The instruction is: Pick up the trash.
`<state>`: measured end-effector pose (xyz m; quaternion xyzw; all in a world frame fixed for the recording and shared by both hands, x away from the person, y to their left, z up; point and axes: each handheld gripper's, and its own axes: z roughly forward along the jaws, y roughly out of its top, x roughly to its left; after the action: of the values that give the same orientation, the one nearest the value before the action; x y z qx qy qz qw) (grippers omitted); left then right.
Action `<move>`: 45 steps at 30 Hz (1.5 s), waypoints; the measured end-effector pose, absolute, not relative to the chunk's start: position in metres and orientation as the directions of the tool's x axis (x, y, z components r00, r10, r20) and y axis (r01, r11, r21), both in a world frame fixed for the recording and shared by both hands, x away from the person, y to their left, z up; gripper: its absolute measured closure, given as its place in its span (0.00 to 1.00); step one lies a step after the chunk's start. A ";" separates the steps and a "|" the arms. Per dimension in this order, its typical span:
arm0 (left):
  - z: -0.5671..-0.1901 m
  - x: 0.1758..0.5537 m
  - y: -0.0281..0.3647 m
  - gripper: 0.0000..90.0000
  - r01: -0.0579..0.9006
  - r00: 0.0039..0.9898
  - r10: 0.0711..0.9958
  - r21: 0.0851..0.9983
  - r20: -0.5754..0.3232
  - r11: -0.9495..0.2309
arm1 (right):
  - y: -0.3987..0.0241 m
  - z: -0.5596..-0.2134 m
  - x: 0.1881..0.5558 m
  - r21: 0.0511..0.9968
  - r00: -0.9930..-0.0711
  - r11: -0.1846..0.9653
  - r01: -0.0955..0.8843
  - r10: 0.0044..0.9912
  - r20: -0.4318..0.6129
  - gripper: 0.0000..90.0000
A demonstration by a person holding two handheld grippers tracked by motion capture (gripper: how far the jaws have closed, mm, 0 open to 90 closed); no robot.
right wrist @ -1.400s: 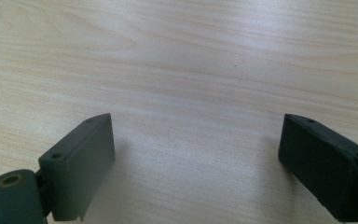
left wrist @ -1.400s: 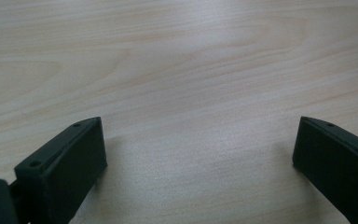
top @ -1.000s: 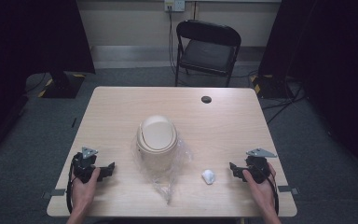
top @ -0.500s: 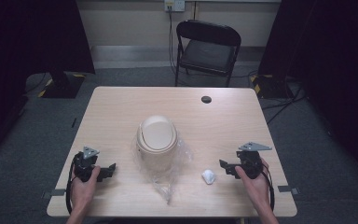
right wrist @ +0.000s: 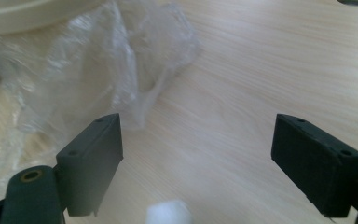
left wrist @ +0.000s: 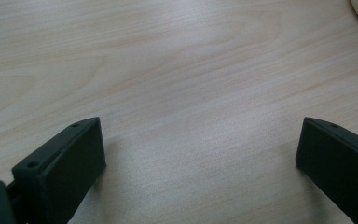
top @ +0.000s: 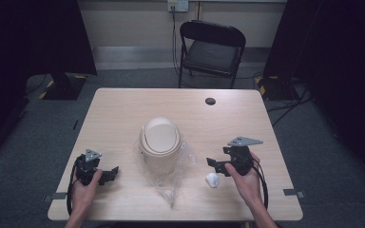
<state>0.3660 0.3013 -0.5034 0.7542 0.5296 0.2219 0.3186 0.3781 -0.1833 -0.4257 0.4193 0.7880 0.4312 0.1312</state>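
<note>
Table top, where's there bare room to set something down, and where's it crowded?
Free: the far strip of the table behind the beige bin, apart from the small black disc; also both side edges beyond the grippers. Crowded: the near middle, where clear plastic spreads around the bin, with a white wad beside the right gripper.

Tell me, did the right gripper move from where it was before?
Yes. The right gripper has slid left across the table, toward the small white wad and the beige bin, which stay put.
</note>
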 end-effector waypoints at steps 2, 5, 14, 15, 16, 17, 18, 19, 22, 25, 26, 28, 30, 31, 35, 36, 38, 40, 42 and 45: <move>-0.503 0.366 0.301 0.01 0.657 0.340 0.940 0.716 -0.003 -0.236 | -0.179 -0.423 0.379 0.791 -0.622 0.281 0.543 0.768 0.155 0.18; -0.503 0.366 0.301 0.01 0.657 0.340 0.940 0.716 -0.003 -0.235 | -0.167 -0.415 0.381 0.794 -0.644 0.292 0.533 0.749 0.157 0.16; -0.503 0.366 0.301 0.01 0.658 0.338 0.941 0.716 -0.003 -0.234 | -0.138 -0.397 0.387 0.815 -0.687 0.309 0.490 0.712 0.143 0.15; -0.503 0.366 0.301 0.01 0.658 0.338 0.941 0.716 -0.002 -0.234 | -0.135 -0.394 0.387 0.818 -0.693 0.309 0.485 0.707 0.143 0.15; -0.503 0.366 0.301 0.01 0.658 0.338 0.941 0.716 -0.001 -0.235 | -0.132 -0.391 0.388 0.823 -0.699 0.311 0.476 0.701 0.139 0.15; -0.503 0.366 0.301 0.01 0.658 0.338 0.941 0.716 -0.001 -0.235 | -0.129 -0.388 0.388 0.827 -0.701 0.309 0.470 0.699 0.137 0.15; -0.503 0.366 0.301 0.01 0.658 0.338 0.941 0.716 -0.003 -0.234 | -0.129 -0.388 0.388 0.827 -0.701 0.309 0.470 0.699 0.137 0.15; -0.503 0.365 0.301 0.01 0.658 0.337 0.941 0.716 -0.002 -0.234 | -0.123 -0.381 0.390 0.832 -0.712 0.312 0.458 0.689 0.134 0.15; -0.503 0.366 0.301 0.01 0.658 0.338 0.941 0.716 -0.002 -0.235 | -0.116 -0.373 0.397 0.832 -0.718 0.308 0.461 0.680 0.146 0.15; -0.503 0.365 0.301 0.01 0.658 0.337 0.941 0.716 -0.002 -0.234 | -0.107 -0.366 0.402 0.838 -0.727 0.307 0.452 0.671 0.146 0.15; -0.503 0.366 0.301 0.01 0.658 0.338 0.941 0.716 -0.003 -0.234 | -0.103 -0.364 0.404 0.837 -0.733 0.311 0.450 0.664 0.147 0.15; -0.503 0.365 0.301 0.01 0.658 0.337 0.941 0.716 -0.002 -0.234 | -0.096 -0.363 0.407 0.834 -0.742 0.323 0.447 0.655 0.144 0.15; -0.503 0.365 0.301 0.01 0.658 0.337 0.941 0.716 -0.001 -0.235 | -0.088 -0.363 0.410 0.831 -0.749 0.332 0.447 0.647 0.145 0.15; -0.503 0.365 0.301 0.01 0.658 0.337 0.941 0.716 -0.002 -0.234 | -0.085 -0.363 0.412 0.830 -0.753 0.334 0.447 0.641 0.148 0.15; -0.503 0.365 0.301 0.01 0.658 0.337 0.942 0.716 -0.002 -0.234 | -0.074 -0.366 0.416 0.822 -0.760 0.352 0.448 0.635 0.142 0.16; -0.503 0.365 0.301 0.01 0.658 0.337 0.942 0.716 -0.002 -0.234 | -0.074 -0.366 0.416 0.822 -0.760 0.352 0.448 0.635 0.142 0.16; -0.503 0.366 0.301 0.01 0.658 0.338 0.941 0.716 -0.003 -0.234 | -0.071 -0.369 0.420 0.815 -0.756 0.362 0.452 0.640 0.135 0.15; -0.503 0.366 0.301 0.01 0.658 0.338 0.941 0.716 -0.003 -0.234 | -0.069 -0.373 0.423 0.807 -0.754 0.366 0.462 0.641 0.141 0.15; -0.503 0.366 0.301 0.01 0.658 0.338 0.941 0.716 -0.002 -0.235 | -0.066 -0.378 0.428 0.801 -0.754 0.374 0.467 0.641 0.140 0.15; -0.503 0.366 0.301 0.01 0.658 0.338 0.941 0.716 -0.003 -0.234 | -0.065 -0.380 0.431 0.798 -0.755 0.377 0.470 0.640 0.143 0.15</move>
<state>0.3655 0.3009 -0.5034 0.7534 0.5307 0.2223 0.3183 0.4308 -0.0653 -0.3800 0.3366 0.8242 0.4453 0.0952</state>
